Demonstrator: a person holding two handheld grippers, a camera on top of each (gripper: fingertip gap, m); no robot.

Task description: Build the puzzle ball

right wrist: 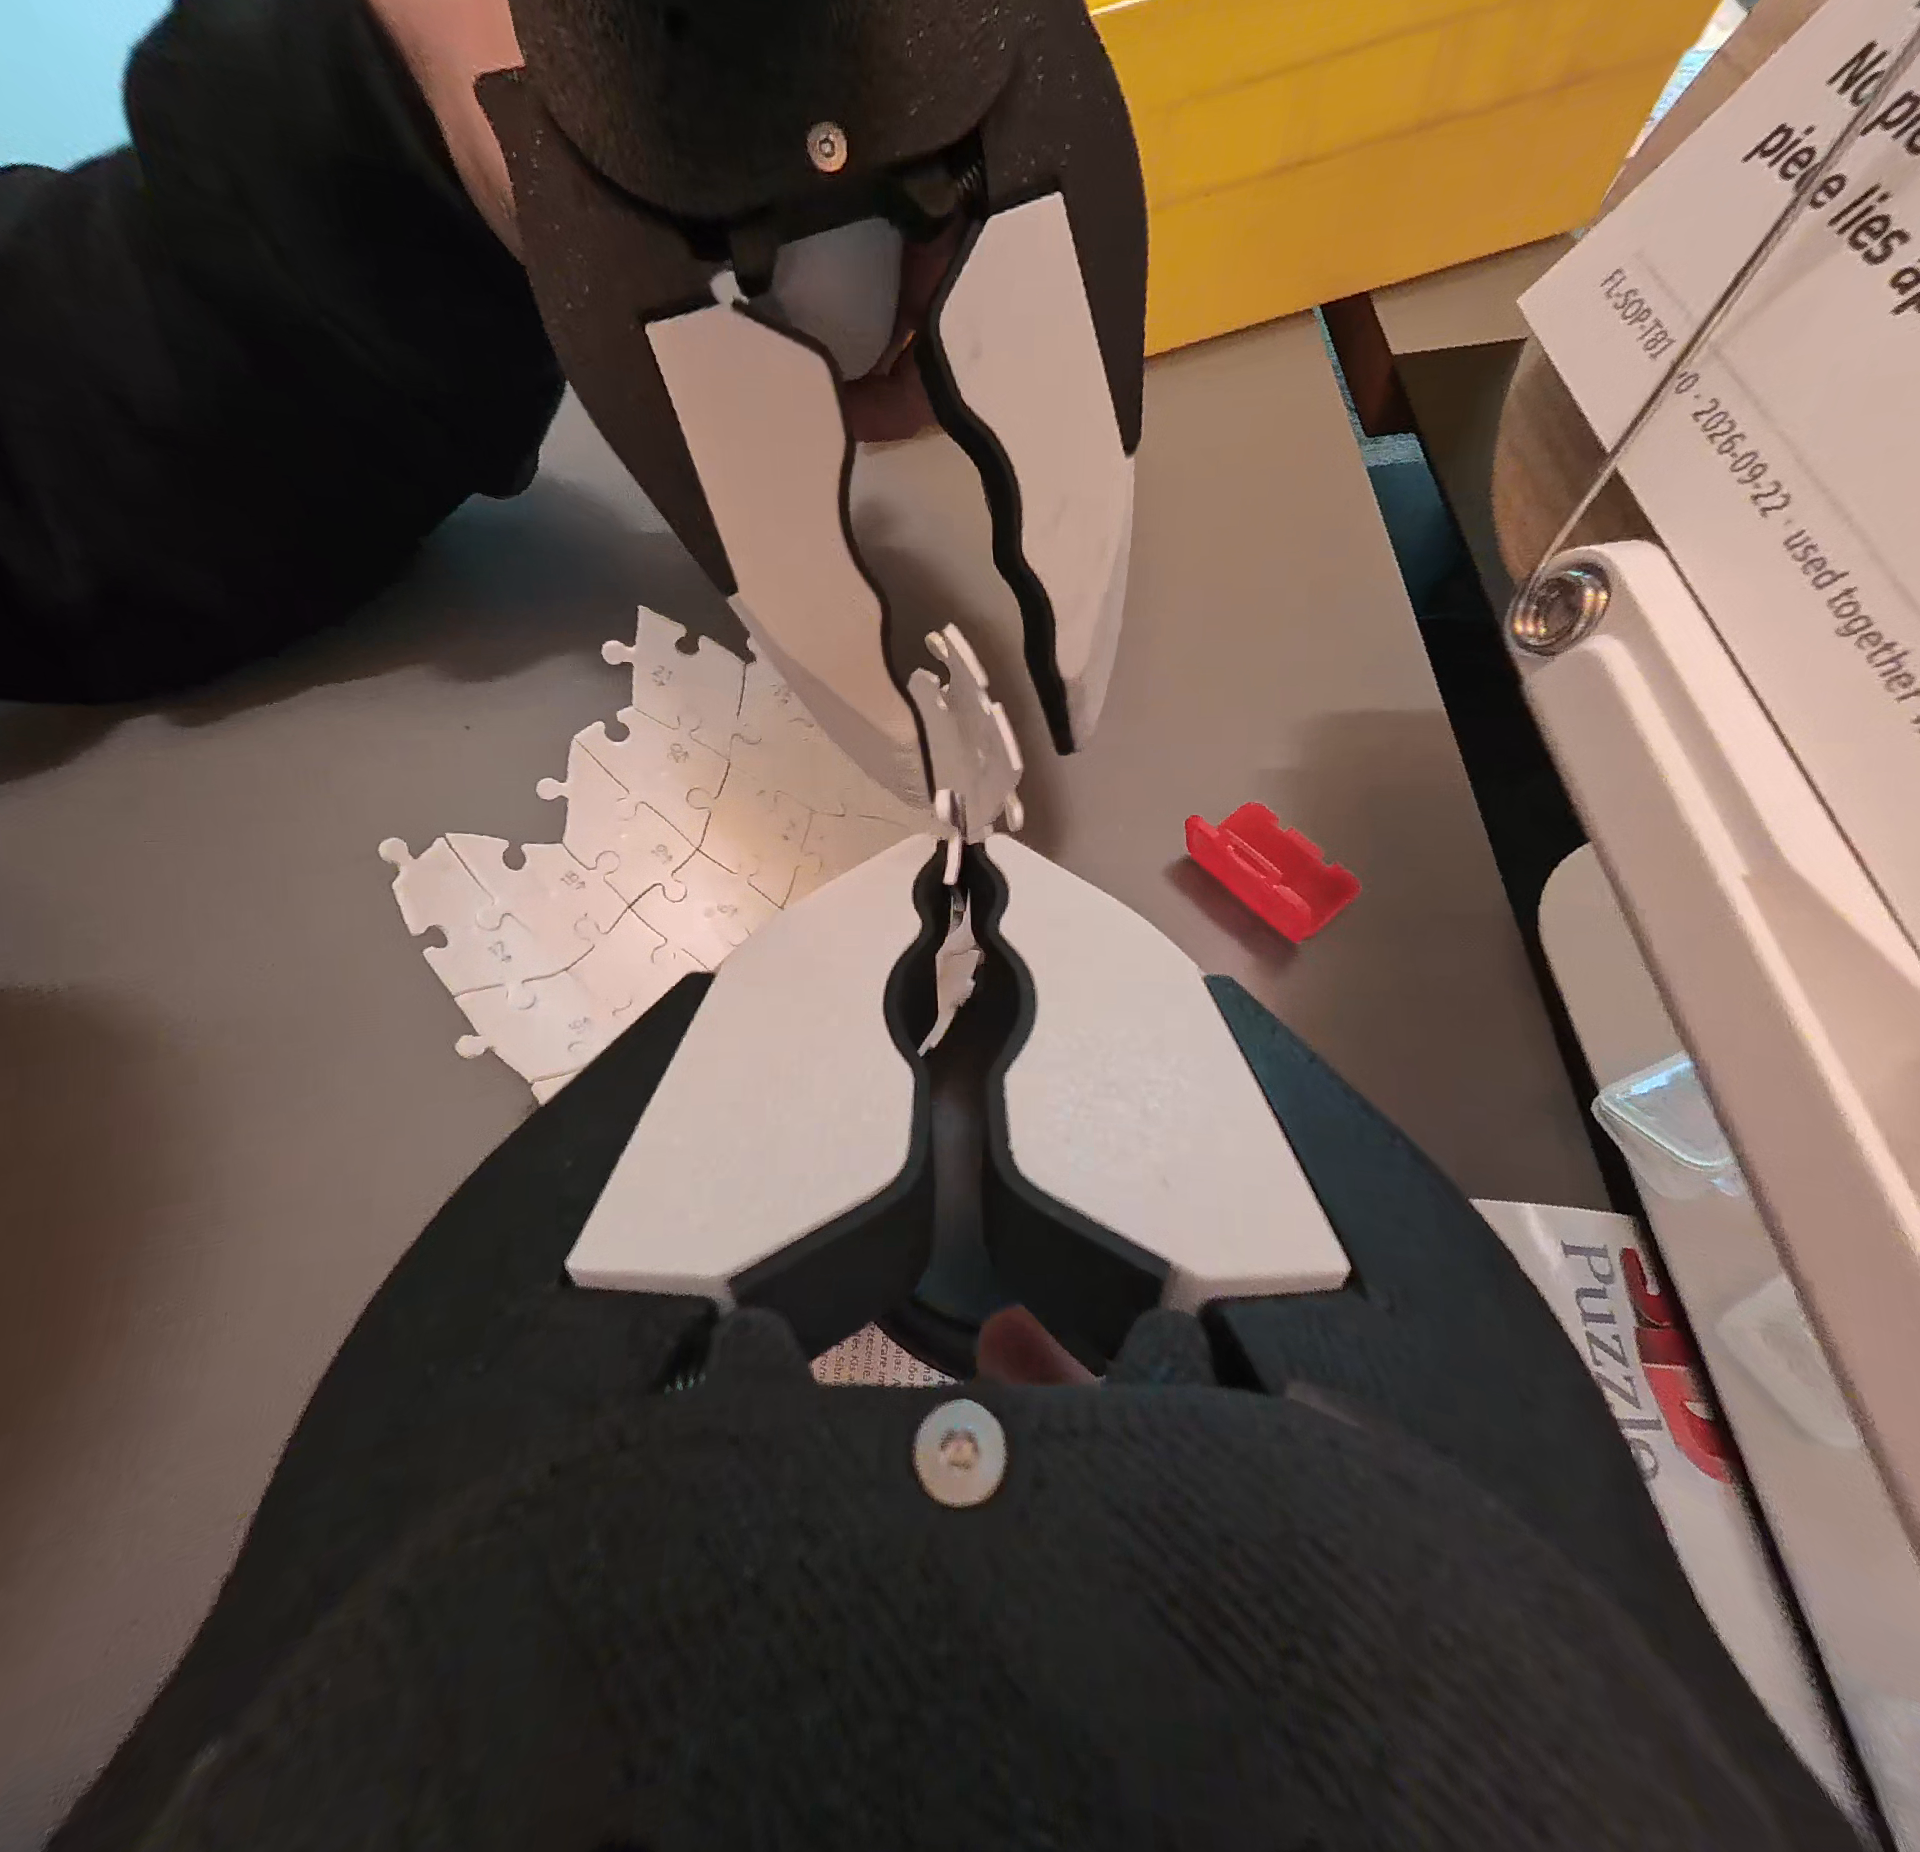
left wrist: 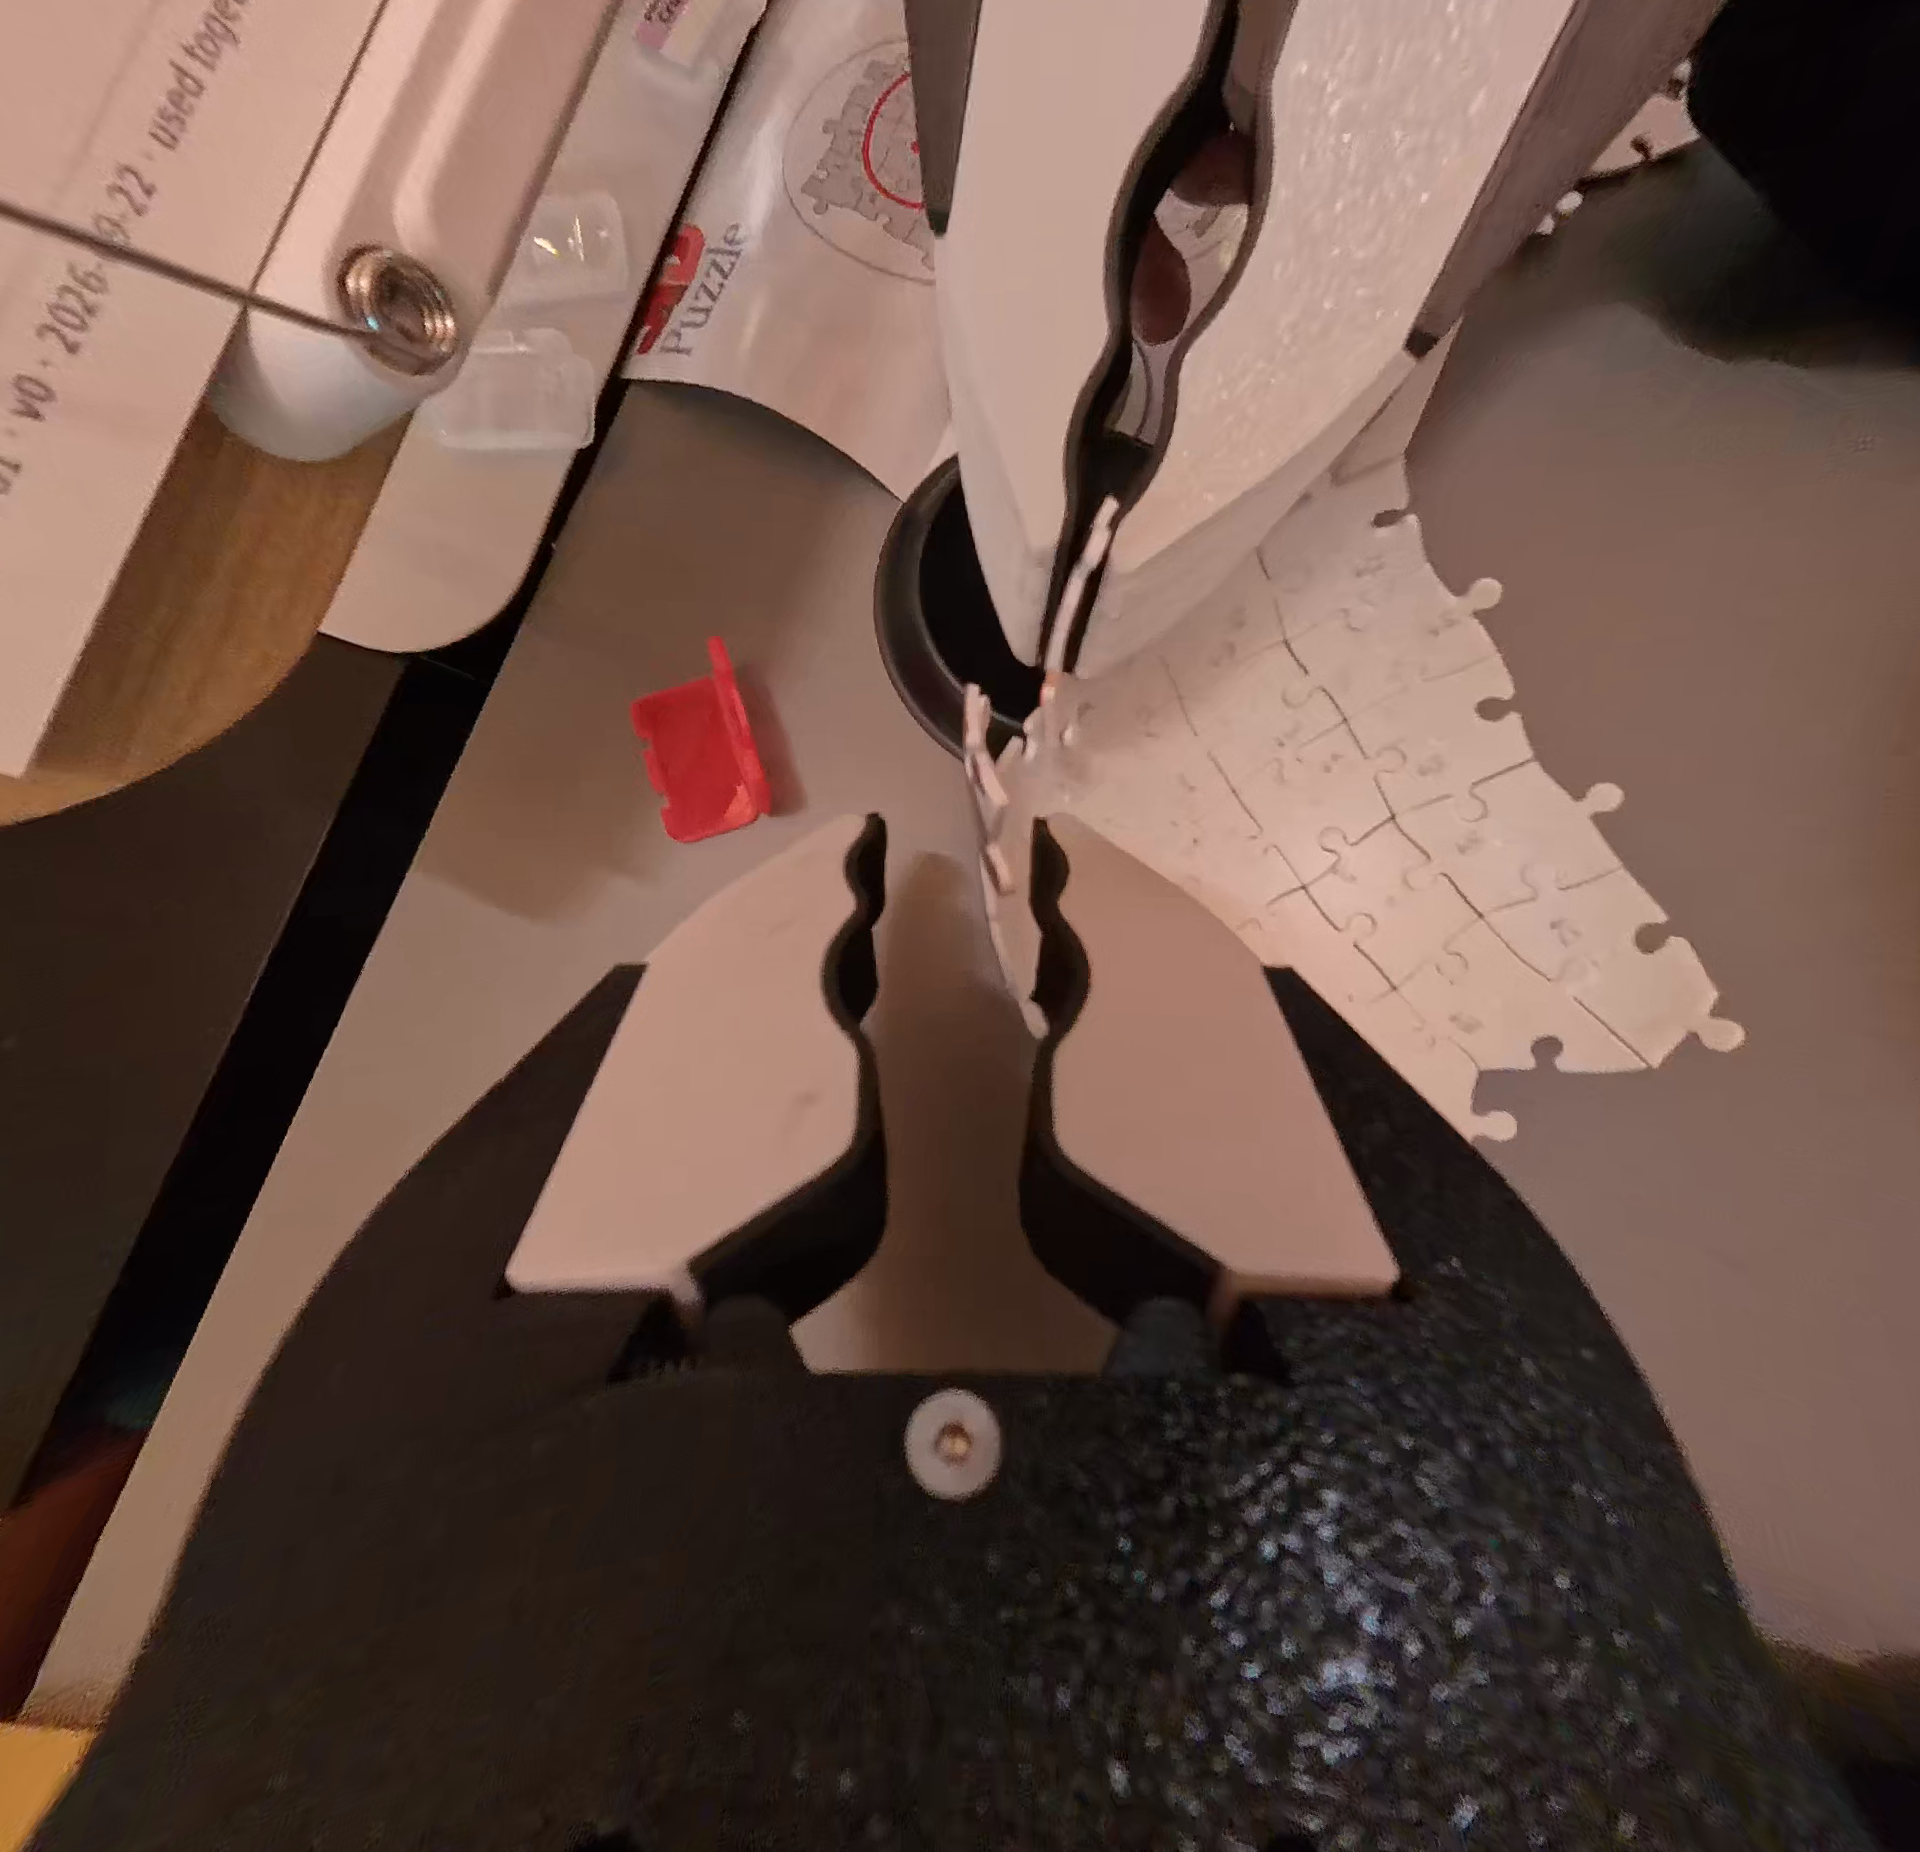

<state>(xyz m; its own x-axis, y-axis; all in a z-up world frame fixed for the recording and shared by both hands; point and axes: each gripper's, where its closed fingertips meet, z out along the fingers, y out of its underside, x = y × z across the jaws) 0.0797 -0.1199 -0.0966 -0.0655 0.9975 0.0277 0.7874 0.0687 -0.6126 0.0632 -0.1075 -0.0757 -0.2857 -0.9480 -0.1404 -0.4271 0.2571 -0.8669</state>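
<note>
A flat sheet of joined white puzzle pieces (left wrist: 1403, 815) lies on the grey table; it also shows in the right wrist view (right wrist: 623, 867). My right gripper (right wrist: 961, 852) is shut on a small curved strip of white pieces (right wrist: 977, 732) that stands on edge at the sheet's corner. In the left wrist view the right gripper (left wrist: 1060, 659) comes down from the top onto the strip (left wrist: 992, 846). My left gripper (left wrist: 958, 836) is open, its fingers either side of the strip's free end, which lies against one finger. It also shows in the right wrist view (right wrist: 987, 748).
A red plastic clip (left wrist: 701, 753) lies on the table beside the grippers. A black ring stand (left wrist: 909, 607) sits behind the right gripper. A puzzle bag (left wrist: 810, 192), a white stand with a printed sheet (right wrist: 1714, 659) and a yellow bin (right wrist: 1403, 88) stand around. A black sleeve (right wrist: 260, 348) rests on the table. Both grippers' tips are close together, under 4 cm apart.
</note>
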